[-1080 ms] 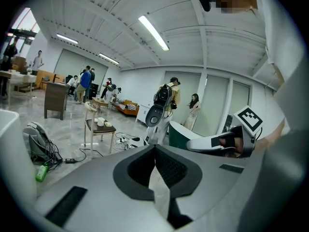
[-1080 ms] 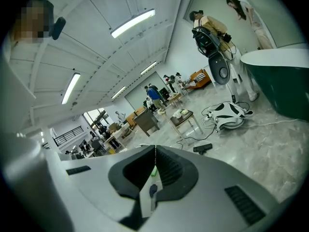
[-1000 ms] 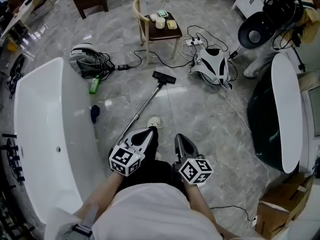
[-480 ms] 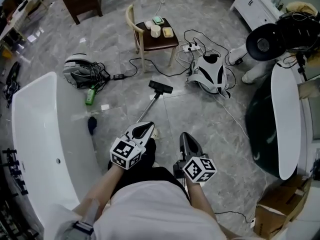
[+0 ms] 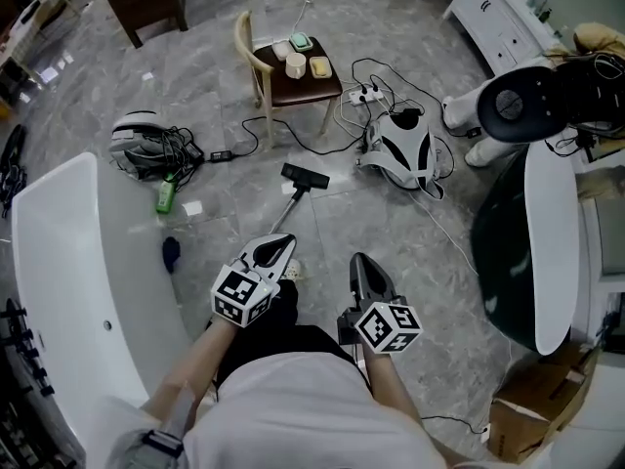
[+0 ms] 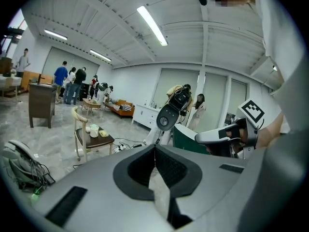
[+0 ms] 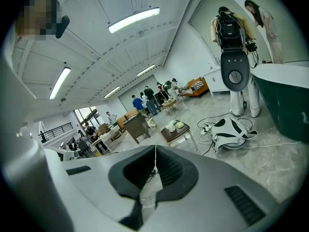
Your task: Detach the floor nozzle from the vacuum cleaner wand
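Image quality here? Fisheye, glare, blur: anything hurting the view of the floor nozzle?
Head view: evenly lit, sharp, mild bending at the edges; floor nozzle small but crisp. Left gripper view: strong fisheye, dark corners, ceiling light strip blown out. Right gripper view: same fisheye and dark corners.

Bright, even light from ceiling strip lamps point(image 6: 152, 25); both gripper views bend fisheye-round, corners black.

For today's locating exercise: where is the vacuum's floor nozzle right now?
Head view, near centre: the nozzle lies on the floor just below the chair, at the far end of the wand.
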The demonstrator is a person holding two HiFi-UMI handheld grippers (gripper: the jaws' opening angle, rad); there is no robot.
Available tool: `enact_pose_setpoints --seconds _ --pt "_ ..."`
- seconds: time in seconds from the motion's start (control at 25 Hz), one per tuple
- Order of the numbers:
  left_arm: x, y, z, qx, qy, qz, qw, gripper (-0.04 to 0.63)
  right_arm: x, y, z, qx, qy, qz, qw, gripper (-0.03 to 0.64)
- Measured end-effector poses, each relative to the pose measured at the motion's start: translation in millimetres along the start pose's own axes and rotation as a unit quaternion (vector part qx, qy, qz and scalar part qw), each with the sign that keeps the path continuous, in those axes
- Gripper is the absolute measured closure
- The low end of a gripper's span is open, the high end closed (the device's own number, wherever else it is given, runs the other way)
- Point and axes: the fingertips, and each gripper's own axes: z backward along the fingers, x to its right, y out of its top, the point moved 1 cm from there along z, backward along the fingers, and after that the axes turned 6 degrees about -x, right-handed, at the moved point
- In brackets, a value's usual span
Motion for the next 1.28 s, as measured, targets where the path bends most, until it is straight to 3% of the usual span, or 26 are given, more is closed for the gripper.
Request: enact_pose_setpoints --seconds 0.4,0.72,1.04,1.28 --pt "-36 8 -19 -0.011 -0.002 -0.002 0.9999 0.585 0 14 -52 -0.021 0.012 0.011 1.0 0.6" --pt "-66 11 -49 -0.026 -0.001 -0.009 0.9996 0.585 4 45 -88 0.021 0.037 0.043 0.998 0.6" --pt "-58 15 -87 -0.035 -0.023 -0.027 0.9988 0.585 38 47 -95 -0.026 0.059 0.076 0.995 0.6" --pt "-64 7 -115 -0.042 0.002 -0.021 0.9989 0.584 77 52 -112 -0.043 0.061 0.105 0.992 0.6"
